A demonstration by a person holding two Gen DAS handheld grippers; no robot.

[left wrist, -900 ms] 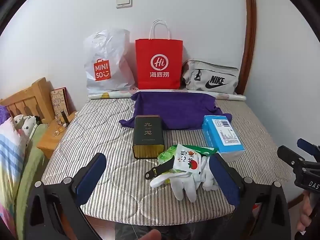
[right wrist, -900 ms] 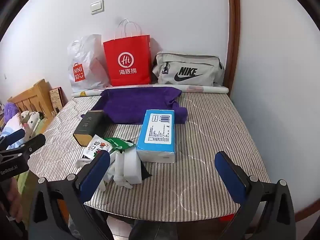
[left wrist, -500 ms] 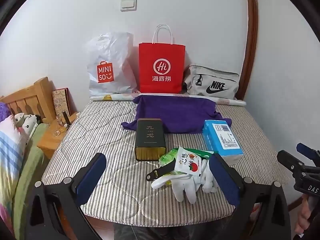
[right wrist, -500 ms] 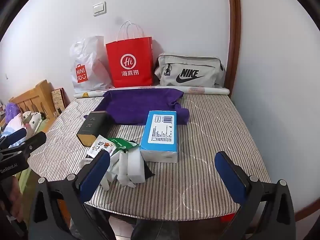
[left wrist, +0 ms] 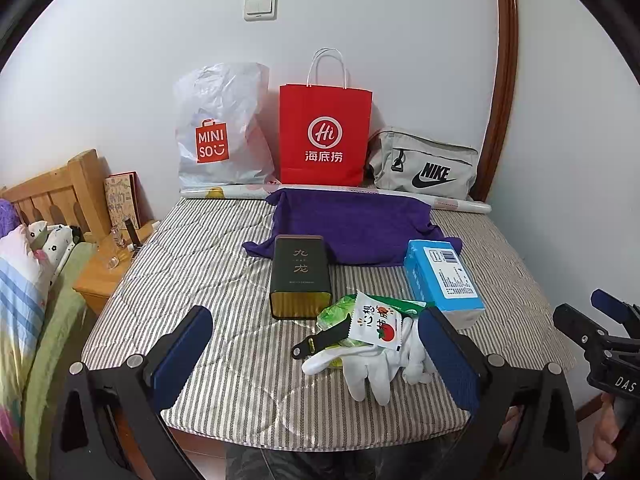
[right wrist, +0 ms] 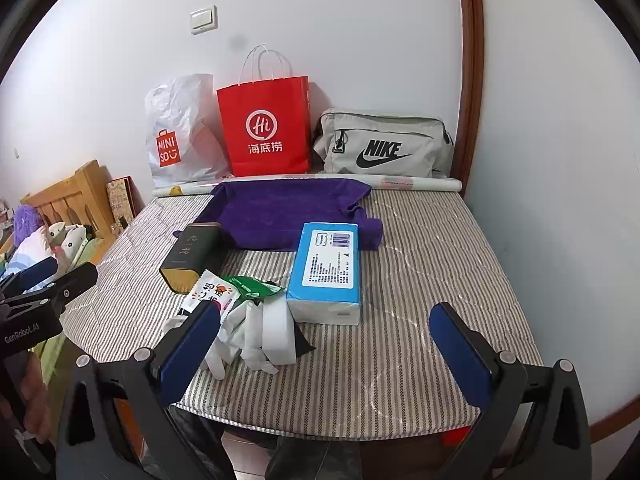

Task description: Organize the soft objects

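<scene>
1. White gloves [left wrist: 376, 364] lie crumpled at the striped mattress's [left wrist: 224, 280] near edge, under snack packets [left wrist: 376, 320].
2. Purple cloth [left wrist: 360, 228] lies spread further back.
3. Bags read MINISO [left wrist: 212, 146], Hi [left wrist: 325, 132], NIKE [left wrist: 434, 170].
4. Left gripper [left wrist: 316, 360] and right gripper [right wrist: 324, 344] gape, empty.

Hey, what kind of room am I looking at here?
Most likely a bedroom at home. A striped quilted mattress fills the middle, a wooden headboard with bedding and a small nightstand stand at the left, and shopping bags lean on the wall.
</scene>
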